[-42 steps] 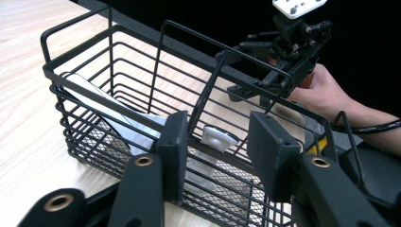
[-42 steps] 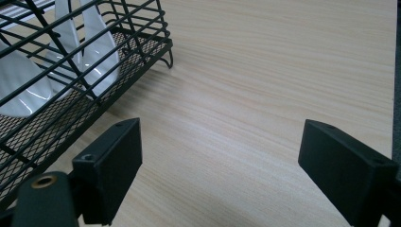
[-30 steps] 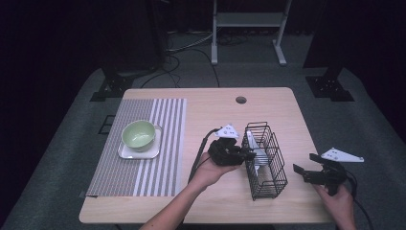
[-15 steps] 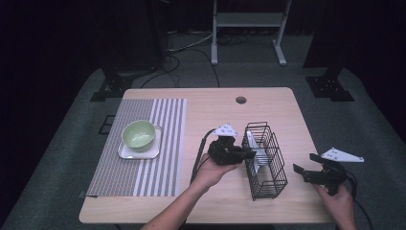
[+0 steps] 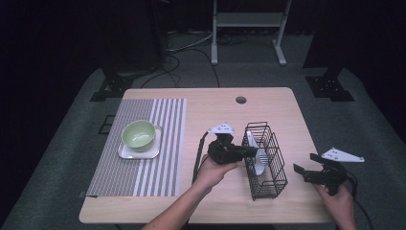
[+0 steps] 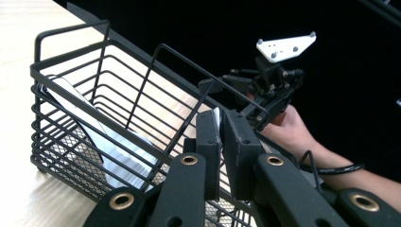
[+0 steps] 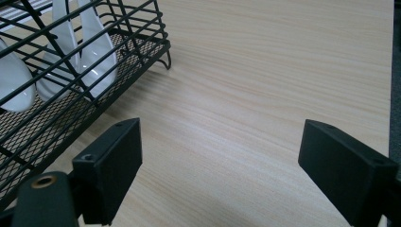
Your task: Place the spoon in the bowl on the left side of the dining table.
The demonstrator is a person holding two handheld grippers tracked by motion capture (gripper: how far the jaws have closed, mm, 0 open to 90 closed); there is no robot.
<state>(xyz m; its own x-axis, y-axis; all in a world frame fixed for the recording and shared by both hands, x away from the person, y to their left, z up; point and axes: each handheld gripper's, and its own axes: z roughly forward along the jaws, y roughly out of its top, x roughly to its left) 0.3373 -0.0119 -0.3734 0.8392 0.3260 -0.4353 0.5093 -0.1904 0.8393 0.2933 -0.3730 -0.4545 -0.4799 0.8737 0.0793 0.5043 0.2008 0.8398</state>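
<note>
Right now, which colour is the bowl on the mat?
Light green bowl; the high view shows it best.

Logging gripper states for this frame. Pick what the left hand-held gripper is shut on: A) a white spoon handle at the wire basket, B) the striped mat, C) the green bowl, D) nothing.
A: in the left gripper view the left hand-held gripper pinches a white spoon handle between its jaws, above the wire basket.

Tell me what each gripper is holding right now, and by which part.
The left gripper is shut on the top end of a white spoon's handle in the wire basket. The right gripper is open and empty.
</note>
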